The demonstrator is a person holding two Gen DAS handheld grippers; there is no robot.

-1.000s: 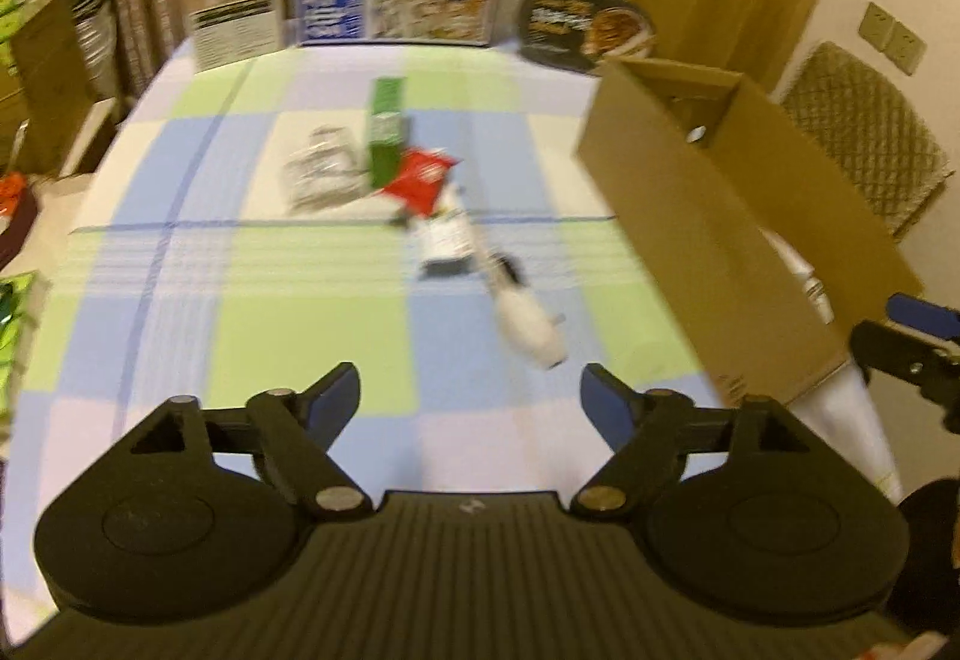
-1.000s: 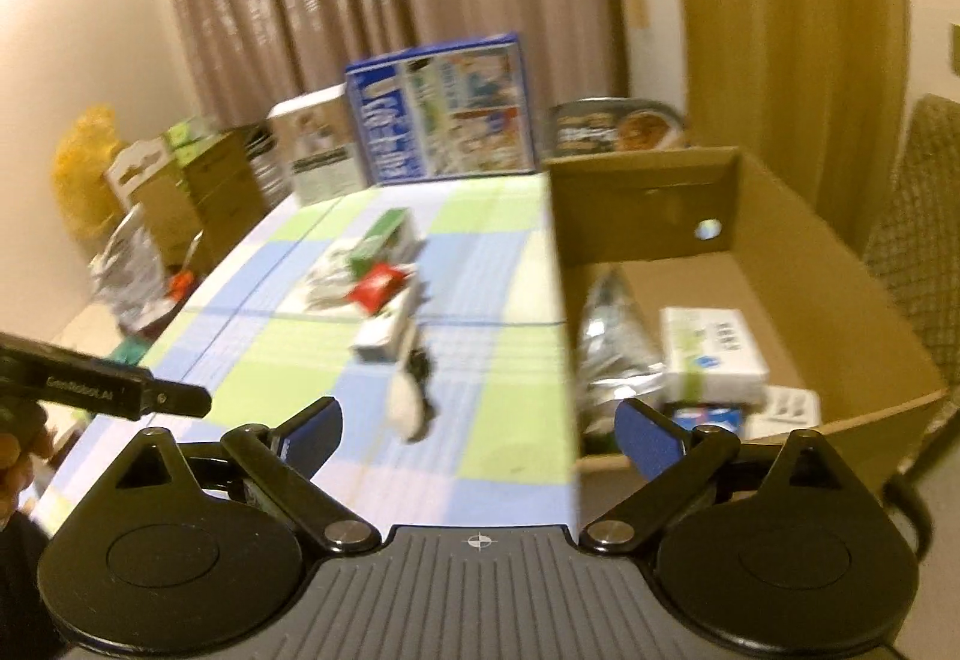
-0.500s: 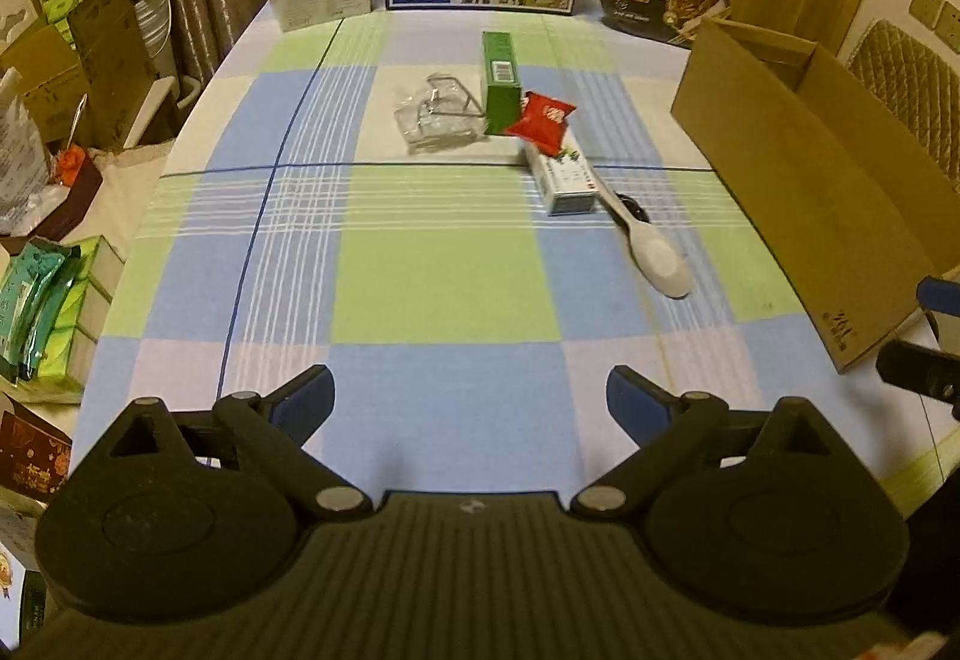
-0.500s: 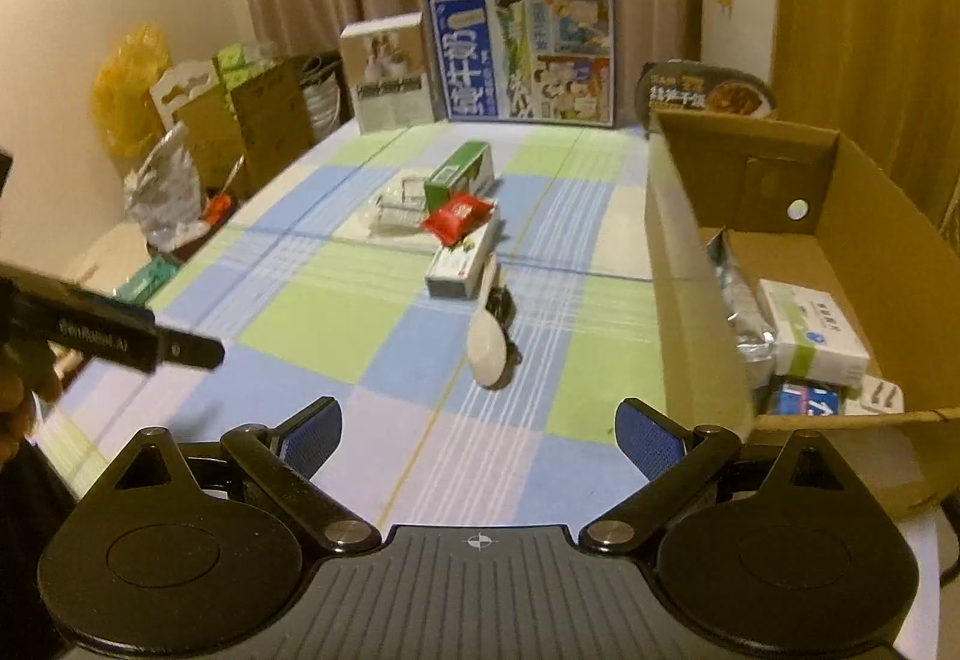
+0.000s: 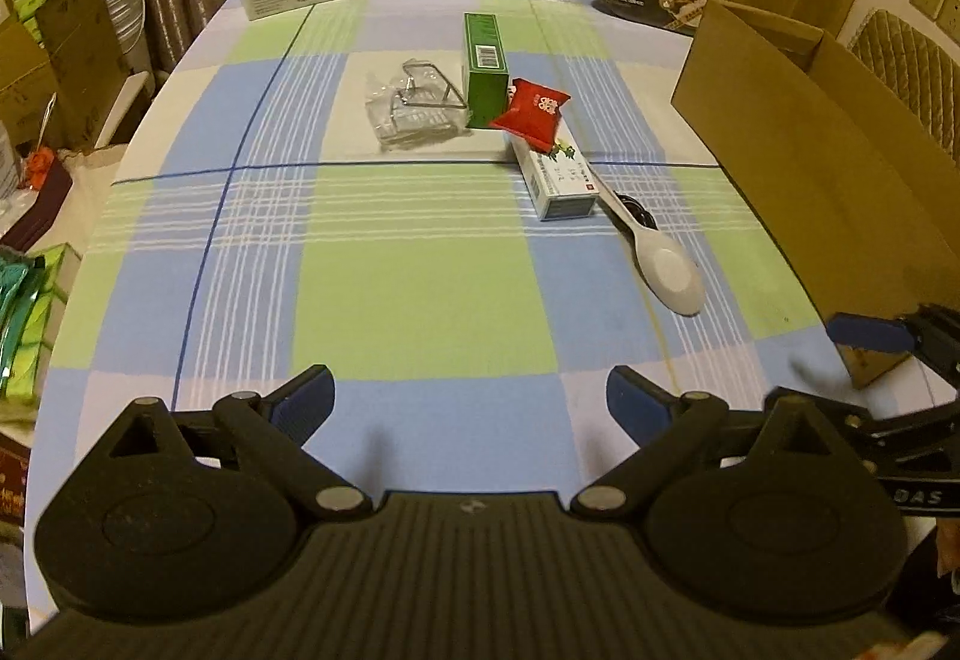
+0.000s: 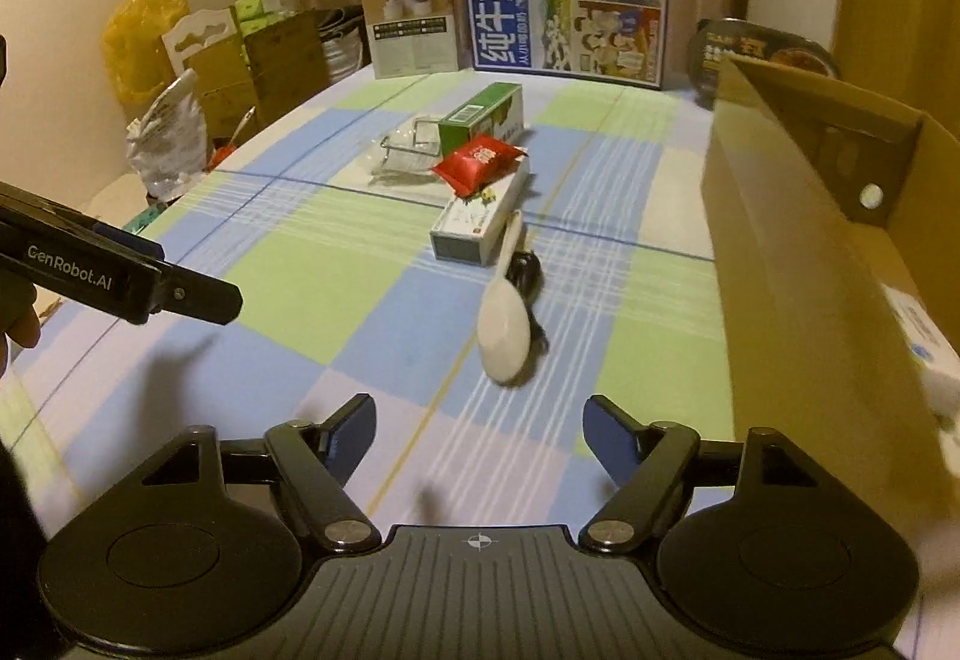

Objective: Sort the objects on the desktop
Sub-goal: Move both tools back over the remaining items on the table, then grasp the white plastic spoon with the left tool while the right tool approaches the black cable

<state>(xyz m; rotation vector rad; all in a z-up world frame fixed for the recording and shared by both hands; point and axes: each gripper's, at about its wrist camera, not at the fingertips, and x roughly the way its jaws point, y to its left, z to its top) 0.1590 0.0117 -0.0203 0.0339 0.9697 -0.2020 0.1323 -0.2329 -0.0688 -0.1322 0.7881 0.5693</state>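
As seen from the right wrist, white spoon (image 6: pixel 505 323), bowl nearest, handle away.

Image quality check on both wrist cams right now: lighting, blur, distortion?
Left wrist: warm dim indoor light, sharp; fisheye bows the checked tablecloth; the right gripper casts a soft shadow at the frame edge. Right wrist: same warm cast, black vignette corners; white spoon slightly soft with a dark shadow beside it; cardboard box wall bulges; left gripper shadows the cloth.
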